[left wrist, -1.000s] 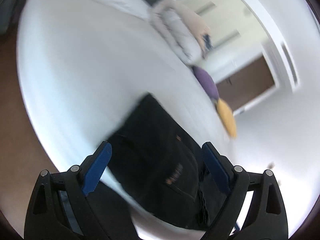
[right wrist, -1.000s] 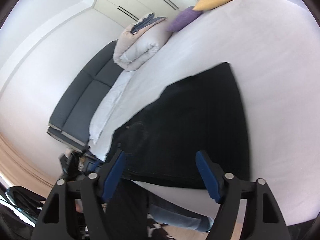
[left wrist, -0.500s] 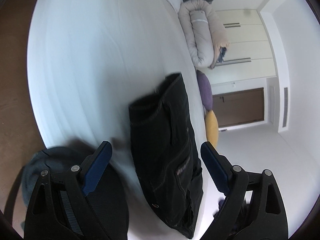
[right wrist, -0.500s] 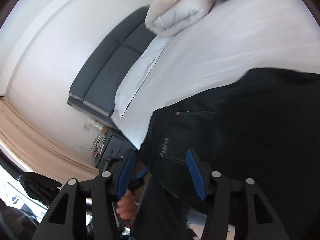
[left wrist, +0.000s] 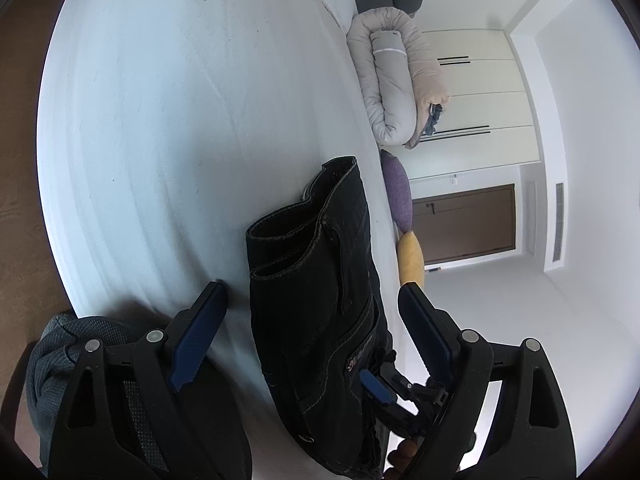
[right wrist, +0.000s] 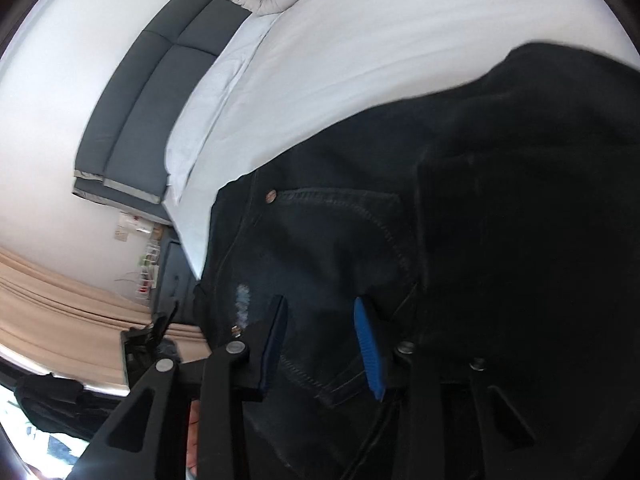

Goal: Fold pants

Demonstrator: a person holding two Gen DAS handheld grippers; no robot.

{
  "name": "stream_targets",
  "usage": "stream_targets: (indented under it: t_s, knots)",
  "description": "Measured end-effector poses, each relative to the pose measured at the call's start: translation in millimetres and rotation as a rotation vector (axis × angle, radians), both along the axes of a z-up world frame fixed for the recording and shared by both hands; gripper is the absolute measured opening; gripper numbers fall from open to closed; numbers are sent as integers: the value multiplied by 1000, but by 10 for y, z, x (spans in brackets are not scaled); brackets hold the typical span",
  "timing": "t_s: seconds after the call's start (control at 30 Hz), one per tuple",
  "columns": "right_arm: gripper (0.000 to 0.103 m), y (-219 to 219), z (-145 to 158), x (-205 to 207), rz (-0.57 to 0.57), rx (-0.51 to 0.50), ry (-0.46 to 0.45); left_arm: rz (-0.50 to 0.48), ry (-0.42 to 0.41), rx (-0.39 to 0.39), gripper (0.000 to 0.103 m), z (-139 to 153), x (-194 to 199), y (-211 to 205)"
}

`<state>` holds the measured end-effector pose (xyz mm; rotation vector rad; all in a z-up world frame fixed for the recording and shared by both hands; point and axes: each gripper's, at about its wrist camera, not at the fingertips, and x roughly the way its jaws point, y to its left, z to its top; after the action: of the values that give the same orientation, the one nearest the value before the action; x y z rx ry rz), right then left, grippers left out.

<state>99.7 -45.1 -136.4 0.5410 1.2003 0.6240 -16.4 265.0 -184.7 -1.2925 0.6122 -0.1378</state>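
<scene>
Black denim pants point(left wrist: 320, 300) lie folded on a white bed point(left wrist: 168, 128), hems toward the far side. My left gripper point(left wrist: 312, 308) is open, its blue pads on either side of the pants and above them. In the right wrist view the pants point(right wrist: 460, 200) fill the frame, a pocket and copper rivet showing. My right gripper point(right wrist: 322, 328) is close over the waist part, jaws narrowed but with a gap, denim between the pads point(right wrist: 366, 344). The right gripper also shows in the left wrist view point(left wrist: 400, 396) at the pants' near end.
A rolled grey-beige duvet point(left wrist: 396, 88), a purple cushion point(left wrist: 398, 190) and a yellow cushion point(left wrist: 410, 260) lie along the bed's far edge. A grey knit garment point(left wrist: 52, 352) sits at the near left. A dark headboard point(right wrist: 148, 100) and nightstand clutter point(right wrist: 156, 264) stand beside the bed.
My right gripper has moved down onto the pants' waist area and its jaws have narrowed. My left gripper's view has rotated and steadied over the pants, jaws still wide.
</scene>
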Motion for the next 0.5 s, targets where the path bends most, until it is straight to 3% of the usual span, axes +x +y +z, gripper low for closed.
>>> stream_targets:
  t_s: [0.1, 0.2, 0.37, 0.5]
  knots:
    - [37, 156, 163, -40, 31, -80, -56, 15, 18, 74, 81, 122, -154, 2]
    - [38, 513, 359, -25, 146, -170, -152, 38, 16, 169, 79, 252, -209, -8]
    - [38, 1165, 357, 150, 269, -316, -216, 55, 26, 134, 79, 171, -269, 21]
    - [36, 1614, 250, 332, 330, -511, -295, 67, 16, 127, 79, 160, -302, 37]
